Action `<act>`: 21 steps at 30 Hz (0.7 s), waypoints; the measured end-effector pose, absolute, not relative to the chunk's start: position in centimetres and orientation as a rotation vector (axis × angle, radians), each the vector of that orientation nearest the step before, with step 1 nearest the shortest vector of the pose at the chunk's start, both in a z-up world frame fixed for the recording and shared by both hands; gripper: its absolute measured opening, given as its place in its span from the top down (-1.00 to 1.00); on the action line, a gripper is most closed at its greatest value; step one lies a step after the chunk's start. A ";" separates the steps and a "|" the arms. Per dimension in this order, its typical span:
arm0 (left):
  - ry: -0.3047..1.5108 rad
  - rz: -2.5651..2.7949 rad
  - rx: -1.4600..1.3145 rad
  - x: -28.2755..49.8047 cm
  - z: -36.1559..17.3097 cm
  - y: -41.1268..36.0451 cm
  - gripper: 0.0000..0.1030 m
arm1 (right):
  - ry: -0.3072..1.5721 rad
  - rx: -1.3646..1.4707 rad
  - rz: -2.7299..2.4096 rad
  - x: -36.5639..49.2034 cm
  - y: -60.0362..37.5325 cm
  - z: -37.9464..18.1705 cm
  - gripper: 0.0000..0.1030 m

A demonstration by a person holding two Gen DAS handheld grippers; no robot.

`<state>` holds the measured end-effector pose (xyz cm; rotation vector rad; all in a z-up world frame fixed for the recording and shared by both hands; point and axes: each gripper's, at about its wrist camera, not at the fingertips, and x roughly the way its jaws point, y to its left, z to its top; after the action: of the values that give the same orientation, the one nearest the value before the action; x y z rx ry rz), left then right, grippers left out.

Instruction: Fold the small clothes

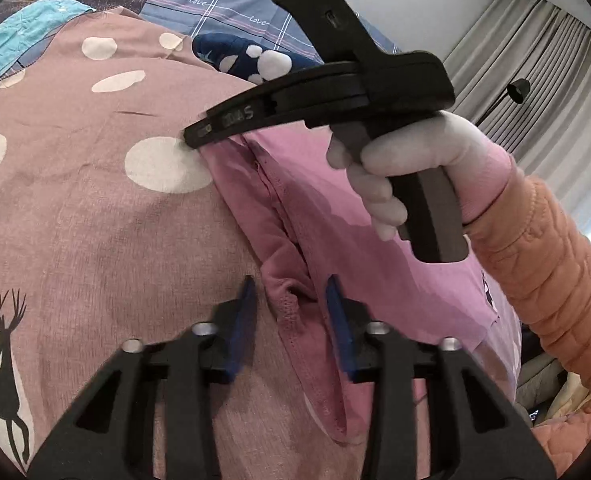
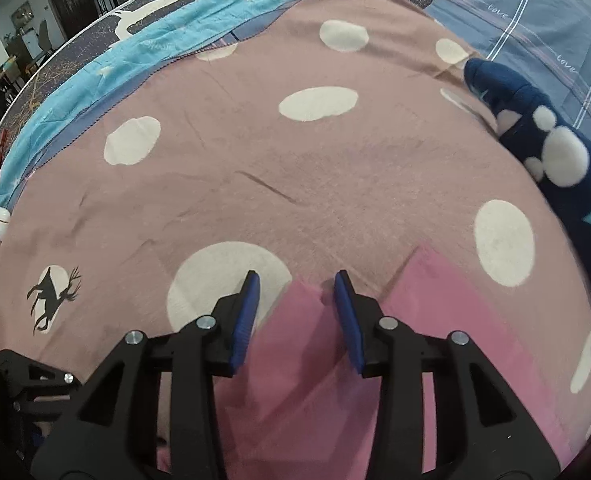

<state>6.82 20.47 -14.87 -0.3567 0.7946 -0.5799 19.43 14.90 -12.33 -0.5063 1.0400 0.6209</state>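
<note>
Pink garment (image 1: pixel 295 216) lies on the dotted bedspread (image 1: pixel 95 208), beside its big white dot. Your left gripper (image 1: pixel 291 320) straddles a bunched fold, fingers not pinching it (frames show a gap). Right gripper (image 2: pixel 297 308) fingers released over its edge.

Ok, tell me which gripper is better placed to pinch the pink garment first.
Left. The left gripper straddles a bunched fold of the pink garment with open pads; the right gripper reaches only its corner tip.

The word "love" repeats in white script on the blue plaid pillow (image 1: pixel 231 12), while mirrored letters on the right gripper (image 1: pixel 199 136) stay unreadable.
</note>
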 end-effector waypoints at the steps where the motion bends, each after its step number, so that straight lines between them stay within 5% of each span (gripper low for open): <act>1: 0.795 -0.583 -0.360 6.7 -14.9 20.5 0.90 | 1.025 -0.510 0.621 19.5 15.0 -12.4 0.95; 10: 0.790 -0.500 -0.315 4.5 -14.7 21.0 0.92 | 0.987 -0.319 0.651 21.9 13.0 -12.5 0.95; 13: 0.792 -0.500 -0.343 4.3 -14.8 21.6 0.87 | 0.963 -0.300 0.673 21.5 12.8 -12.2 0.77; 14: 0.794 -0.508 -0.363 4.0 -14.7 22.0 0.76 | 0.961 -0.270 0.659 21.3 12.3 -11.5 0.63; 18: 0.793 -0.552 -0.411 2.4 -14.7 22.8 0.39 | 0.877 -0.311 0.660 18.0 10.5 -8.1 0.57; 21: 0.796 -0.537 -0.419 1.8 -15.0 23.4 0.39 | 0.834 -0.376 0.695 13.9 8.5 -6.5 0.44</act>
<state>1.76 23.43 -15.02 -0.4189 0.7958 -0.5375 13.88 8.51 -6.49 -0.3762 0.8336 0.6953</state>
